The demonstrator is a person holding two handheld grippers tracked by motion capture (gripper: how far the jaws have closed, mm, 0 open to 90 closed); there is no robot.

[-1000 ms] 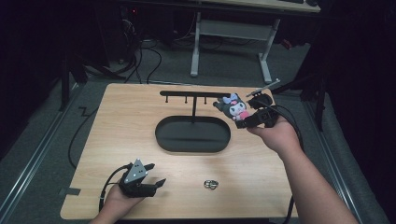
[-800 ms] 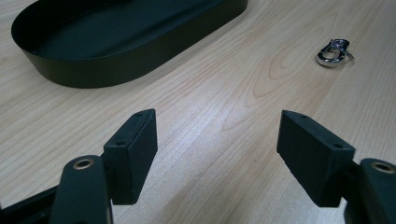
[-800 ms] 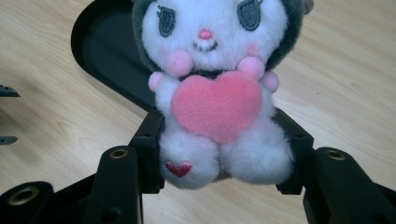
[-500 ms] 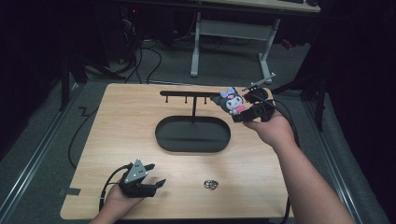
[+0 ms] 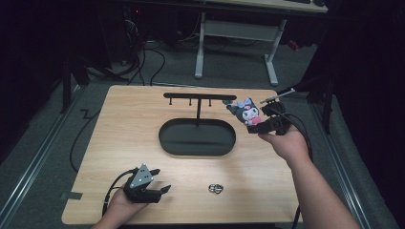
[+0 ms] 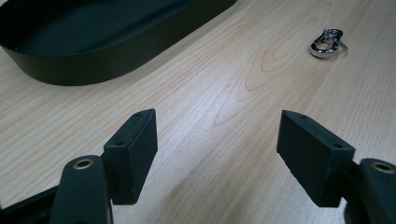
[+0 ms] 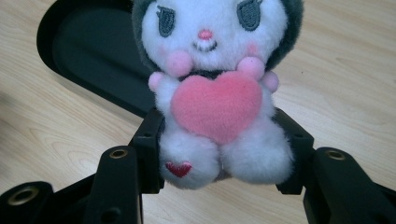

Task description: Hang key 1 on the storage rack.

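At the near edge of the tabletop [image 5: 119, 143], the left tool [image 5: 160, 190] is held low over the wood by the left hand [image 5: 119, 207], its grey three-cornered plate turned upward. In the left gripper view its jaws are seen standing wide apart with bare wood between them; nothing is gripped. A small silver clasp [image 5: 216, 188] is found lying flat on the tabletop just to the right of that tool, apart from it, and is seen beyond the right-hand jaw in the left gripper view [image 6: 328, 42].

Farther in, at the middle of the tabletop, a black oval tray [image 5: 224, 143] is set, and from its far side a thin black post is seen rising to a cross bar with small hooks [image 5: 198, 97].

To the right of the tray and near the right end of the cross bar, the plush toy [image 5: 249, 113] is held above the tabletop, clear of the wood, in the right tool [image 5: 261, 125], which is carried by the right hand [image 5: 285, 143]. In the right gripper view the two jaws are shown clamped on the lower body of the plush toy [image 7: 217, 100], one on each side, with its white face and pink heart turned toward the camera and the tray's rim behind it.
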